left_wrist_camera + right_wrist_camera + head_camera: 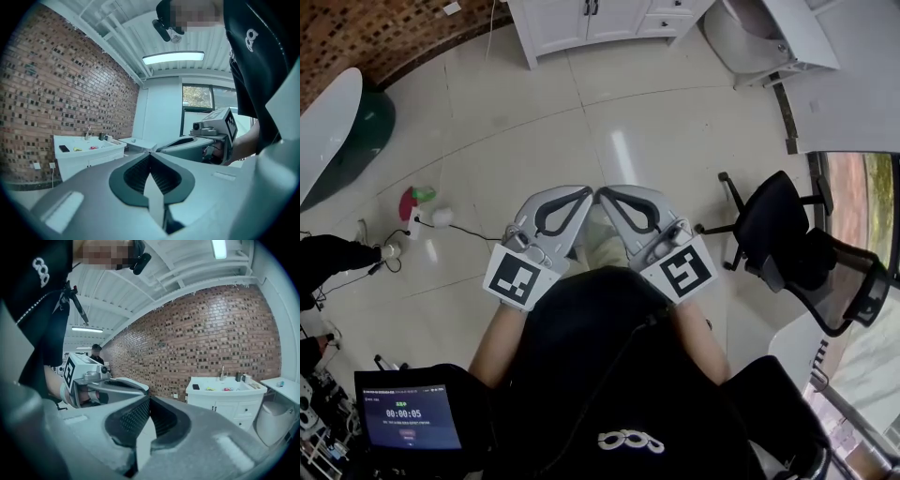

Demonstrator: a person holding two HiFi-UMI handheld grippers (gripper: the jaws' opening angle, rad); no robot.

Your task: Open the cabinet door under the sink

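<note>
A person point(609, 356) stands on a pale tiled floor point(656, 131), holding the left tool point(587, 191) and the right tool point(602, 191) side by side in front of the body, their tips almost meeting. Each tool's own view shows its jaws closed tip to tip with nothing between them.

The white sink cabinet point(670, 21) stands well apart from both tools, at the top edge of the head view near the brick wall point(356, 42). Its two doors point(567, 23), fitted with dark handles point(592, 7), are closed.

A screen point(403, 417) at lower left reads "00:00:05". Each tool carries a cube with a black-and-white square marker point(517, 278), and a white looped logo point(628, 441) marks the person's black top.

Only the tool views show the cabinet's top surface. There a basin point(241, 387) holds small yellow and red items, with a dark phone point(196, 386) at its edge and a tap point(221, 370) behind. Only the head view shows a black office chair point(787, 244) at right and a red-and-green object point(416, 199) on the floor.
</note>
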